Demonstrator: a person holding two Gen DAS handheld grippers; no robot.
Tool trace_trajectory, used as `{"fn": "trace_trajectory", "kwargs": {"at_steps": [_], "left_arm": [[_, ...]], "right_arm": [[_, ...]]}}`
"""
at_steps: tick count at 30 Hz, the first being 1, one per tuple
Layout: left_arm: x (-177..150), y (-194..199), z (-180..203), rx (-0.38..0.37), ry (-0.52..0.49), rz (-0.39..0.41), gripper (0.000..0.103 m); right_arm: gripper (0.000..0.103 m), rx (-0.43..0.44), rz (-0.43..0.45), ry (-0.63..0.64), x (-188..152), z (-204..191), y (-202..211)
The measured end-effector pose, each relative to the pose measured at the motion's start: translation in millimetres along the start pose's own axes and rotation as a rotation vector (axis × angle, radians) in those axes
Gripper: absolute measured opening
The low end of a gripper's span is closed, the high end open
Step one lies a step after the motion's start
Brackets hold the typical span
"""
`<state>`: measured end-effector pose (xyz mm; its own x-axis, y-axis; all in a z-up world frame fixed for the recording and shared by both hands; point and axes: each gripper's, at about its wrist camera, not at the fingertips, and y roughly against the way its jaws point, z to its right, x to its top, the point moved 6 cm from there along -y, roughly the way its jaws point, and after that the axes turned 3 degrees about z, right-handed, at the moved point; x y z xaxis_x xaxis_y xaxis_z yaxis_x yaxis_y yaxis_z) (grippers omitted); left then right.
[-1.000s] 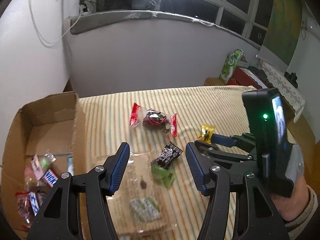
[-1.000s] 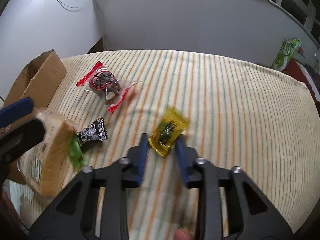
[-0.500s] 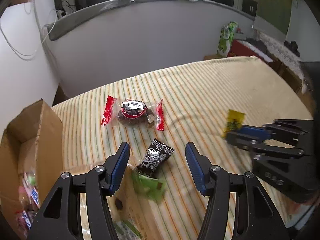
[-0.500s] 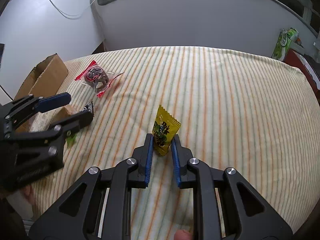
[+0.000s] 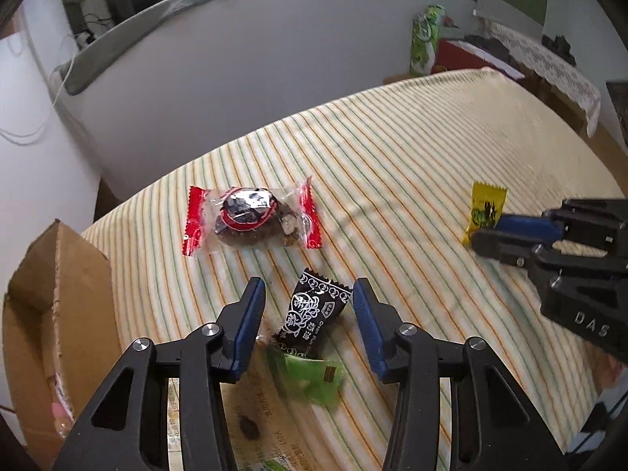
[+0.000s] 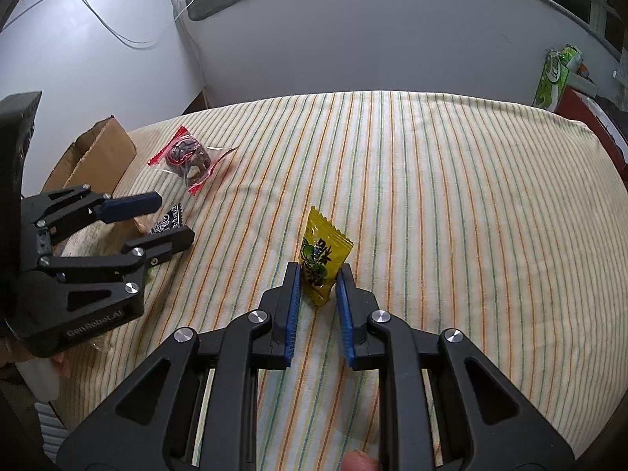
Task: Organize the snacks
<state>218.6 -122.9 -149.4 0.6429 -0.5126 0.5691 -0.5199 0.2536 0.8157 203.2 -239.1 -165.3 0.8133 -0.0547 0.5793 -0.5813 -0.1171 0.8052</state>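
My right gripper (image 6: 318, 278) pinches the yellow candy (image 6: 322, 259) upright above the striped cloth (image 6: 451, 204), which lies bare toward its right and far edges. My left gripper (image 5: 308, 314) is closing, its pads either side of the black candy (image 5: 312, 316) without touching it; I read "Cream Puff" there. A green packet (image 5: 314, 376) lies just below, the red-ended cake (image 5: 251, 219) beyond, the cardboard box (image 5: 59, 294) at the cloth's left edge. A white wall lies behind.
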Motion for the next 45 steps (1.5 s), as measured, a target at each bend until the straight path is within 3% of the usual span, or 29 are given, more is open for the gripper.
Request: {"fn": "trace_trajectory", "kwargs": {"at_steps": [5,10,14,28,45], "left_arm": [[-1.8,-2.3,4.2,0.005,-0.012,-0.014,0.023],[-0.3,-3.7,6.0,0.005,-0.035,-0.042,0.022],[4.0,0.4,4.2,-0.027,0.007,-0.026,0.020],[14.6,44.6,0.6,-0.099,0.167,0.119,0.020],[5.1,131.6,-16.1,-0.118,0.249,0.284,0.020]], "right_arm": [[0.019,0.003,0.013,-0.009,0.2,1.0,4.9],[0.019,0.006,0.028,-0.019,3.3,1.5,12.3],[0.019,0.010,0.038,-0.022,4.4,-1.0,18.2],[0.019,0.010,0.079,-0.024,6.2,-6.9,44.4],[0.019,0.006,0.175,0.024,17.6,-40.4,113.1]]}}
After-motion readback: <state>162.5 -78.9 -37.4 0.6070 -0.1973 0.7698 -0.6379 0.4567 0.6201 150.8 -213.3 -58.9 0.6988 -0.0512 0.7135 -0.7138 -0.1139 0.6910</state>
